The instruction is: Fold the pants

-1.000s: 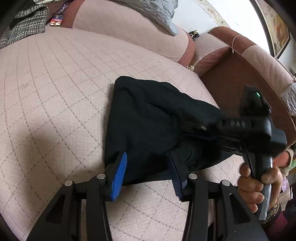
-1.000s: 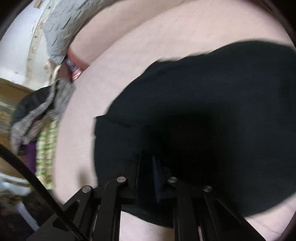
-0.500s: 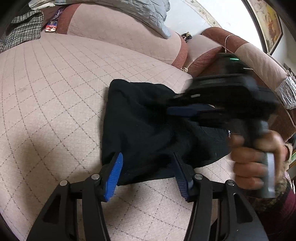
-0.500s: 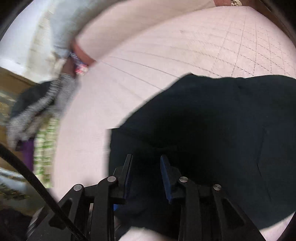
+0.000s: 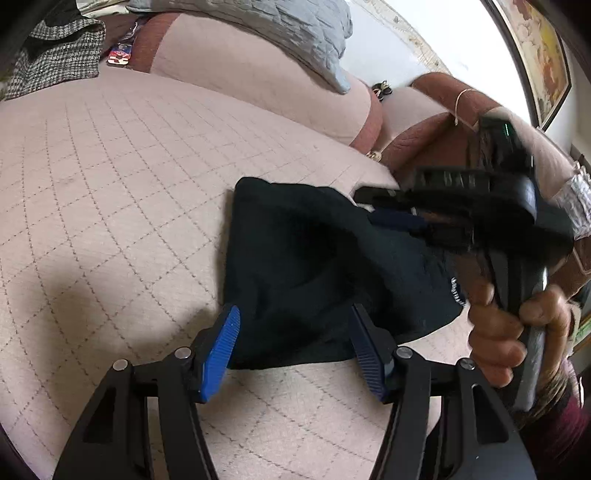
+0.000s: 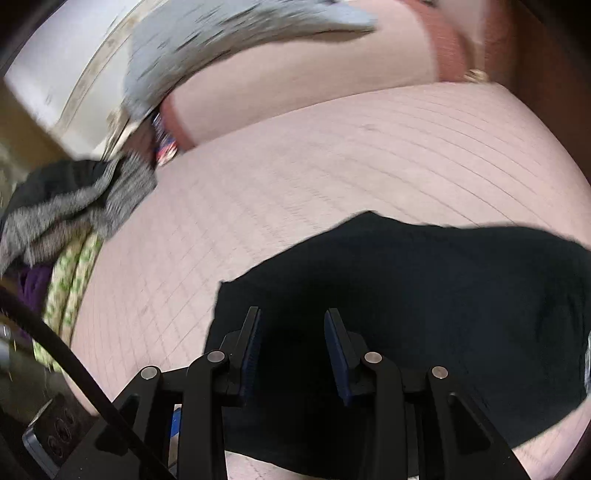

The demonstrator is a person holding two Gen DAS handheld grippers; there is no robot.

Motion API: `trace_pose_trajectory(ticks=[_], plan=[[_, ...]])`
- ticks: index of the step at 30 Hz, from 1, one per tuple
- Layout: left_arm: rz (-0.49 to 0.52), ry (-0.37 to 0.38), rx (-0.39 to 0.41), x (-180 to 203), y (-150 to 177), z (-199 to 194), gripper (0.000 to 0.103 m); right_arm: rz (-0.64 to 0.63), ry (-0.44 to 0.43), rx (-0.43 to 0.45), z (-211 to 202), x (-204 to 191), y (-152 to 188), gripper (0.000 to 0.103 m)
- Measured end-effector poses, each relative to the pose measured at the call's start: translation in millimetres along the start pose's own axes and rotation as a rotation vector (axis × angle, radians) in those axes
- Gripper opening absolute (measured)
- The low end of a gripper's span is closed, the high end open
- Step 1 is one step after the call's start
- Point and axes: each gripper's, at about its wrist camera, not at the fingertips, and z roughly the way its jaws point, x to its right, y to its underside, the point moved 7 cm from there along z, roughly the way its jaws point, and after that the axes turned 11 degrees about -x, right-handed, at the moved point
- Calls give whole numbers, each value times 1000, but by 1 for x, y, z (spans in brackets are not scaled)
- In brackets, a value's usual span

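The black pants lie folded into a compact bundle on the pink quilted sofa seat. My left gripper is open and empty, its blue pads on either side of the bundle's near edge. My right gripper is open and empty, held just above the pants. In the left wrist view the right gripper hovers over the bundle's right side, held by a hand.
A grey quilted blanket drapes over the sofa back. A checked garment lies at the far left of the seat. The brown armrest rises right of the pants. Patterned fabrics hang off the seat's left edge.
My right gripper, shut on the pants a second ago, has opened and lifted off them. The pants now lie released on the seat. My left gripper has stayed open.
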Motion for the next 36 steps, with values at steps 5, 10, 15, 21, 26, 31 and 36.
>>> trace_pose_trajectory(ticks=[5,10,15,21,26,31,36], plan=[[1,-48,-29,-5,7,13,60,-205,26,-168,45,-55,-11,38],[44,-82,-18,0,9,16,62,-271,162,-249,83,-66,-22,37],[55,-85,-20,2,10,16,63,-181,293,-127,73,-36,-45,46],[16,-66,-18,-4,3,10,63,15,129,48,-10,15,-18,47],[11,-111,35,-11,-3,-4,63,90,149,71,-29,56,50,47],[28,-190,16,-13,-1,0,63,127,152,80,-20,78,100,47],[122,-154,15,22,-24,-15,63,231,116,229,-75,107,110,47]])
